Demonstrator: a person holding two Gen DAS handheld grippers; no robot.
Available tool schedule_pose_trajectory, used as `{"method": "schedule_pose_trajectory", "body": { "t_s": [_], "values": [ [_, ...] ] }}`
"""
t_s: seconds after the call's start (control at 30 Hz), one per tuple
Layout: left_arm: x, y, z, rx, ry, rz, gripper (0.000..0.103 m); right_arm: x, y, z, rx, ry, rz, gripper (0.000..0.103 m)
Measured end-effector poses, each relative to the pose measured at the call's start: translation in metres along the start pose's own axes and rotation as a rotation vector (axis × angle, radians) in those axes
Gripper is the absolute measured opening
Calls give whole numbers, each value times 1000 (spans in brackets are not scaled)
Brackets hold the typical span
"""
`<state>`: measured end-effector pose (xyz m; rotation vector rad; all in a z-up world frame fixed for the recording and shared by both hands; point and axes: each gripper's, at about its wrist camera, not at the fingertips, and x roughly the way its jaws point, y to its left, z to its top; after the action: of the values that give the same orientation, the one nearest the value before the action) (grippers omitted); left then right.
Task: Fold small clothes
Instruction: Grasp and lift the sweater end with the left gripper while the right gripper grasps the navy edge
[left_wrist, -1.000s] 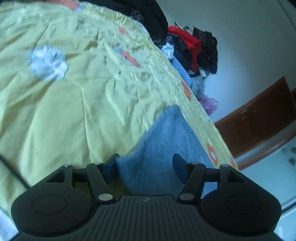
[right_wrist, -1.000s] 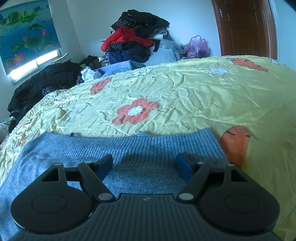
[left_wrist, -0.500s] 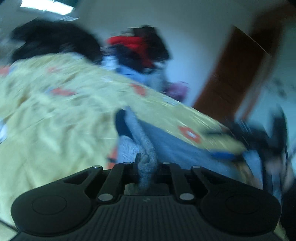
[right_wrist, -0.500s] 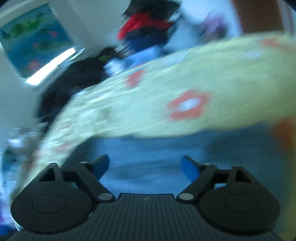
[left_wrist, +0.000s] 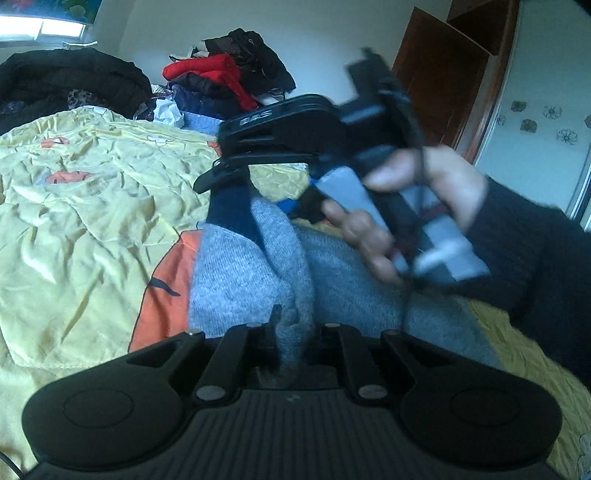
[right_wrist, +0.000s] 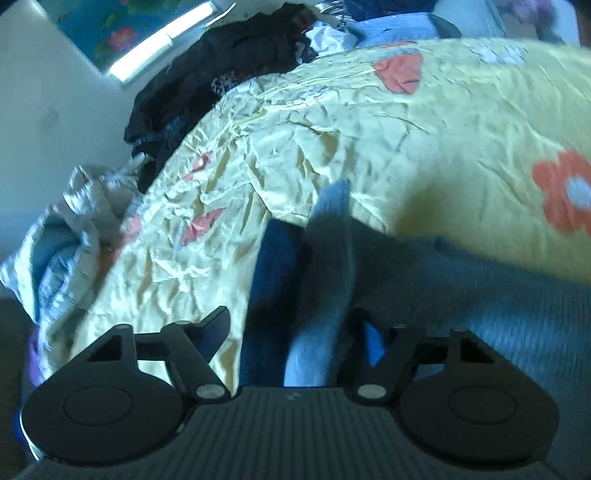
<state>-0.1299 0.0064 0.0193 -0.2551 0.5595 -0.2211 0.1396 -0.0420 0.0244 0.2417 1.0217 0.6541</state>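
Observation:
A small grey-blue knit sweater with a dark navy cuff lies on a yellow flowered bedspread. My left gripper is shut on a bunched fold of the sweater. In the left wrist view my right gripper hangs over the navy cuff, held by a hand in a dark sleeve. In the right wrist view my right gripper is open, with the navy cuff and grey sleeve between its fingers.
A pile of red, black and blue clothes lies at the far end of the bed. A black coat lies at the far left. A brown wooden door stands at the right. Pale crumpled bedding lies beside the bed.
My left gripper has shut on the sweater and swung round to face along the bed. My right gripper has swung left over the navy cuff, still open.

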Motion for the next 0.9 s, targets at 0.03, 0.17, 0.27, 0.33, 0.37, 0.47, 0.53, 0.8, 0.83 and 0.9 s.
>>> {"method": "schedule_pose_trajectory", "body": {
  "t_s": [0.03, 0.17, 0.27, 0.33, 0.37, 0.47, 0.53, 0.8, 0.83, 0.9],
  "values": [
    [0, -1, 0, 2, 2, 1, 9, 4, 0, 3, -12, 11, -25, 66],
    [-1, -1, 5, -1, 6, -7, 9, 7, -11, 2, -56, 30, -15, 26],
    [-2, -9, 10, -20, 15, -64, 10, -20, -17, -4, -109, -24, 9, 24],
    [3, -24, 14, -17, 30, -122, 10, -46, -29, -6, -120, -46, 16, 23],
    [6, -34, 14, -8, 37, -154, 10, -62, -37, -5, -122, -57, 9, 23],
    [21, -73, 15, 2, 70, -269, 9, -105, -66, -9, -116, -82, -35, 22],
    [31, -97, 11, 0, 99, -327, 9, -131, -90, -13, -95, -92, -77, 22],
    [79, -166, -20, 61, 216, -389, 9, -180, -180, -53, 26, -110, -211, 22],
    [84, -167, -22, 65, 225, -382, 9, -179, -187, -59, 42, -115, -206, 22],
    [90, -169, -26, 78, 234, -366, 9, -177, -196, -67, 56, -131, -196, 22]
  ]
}}
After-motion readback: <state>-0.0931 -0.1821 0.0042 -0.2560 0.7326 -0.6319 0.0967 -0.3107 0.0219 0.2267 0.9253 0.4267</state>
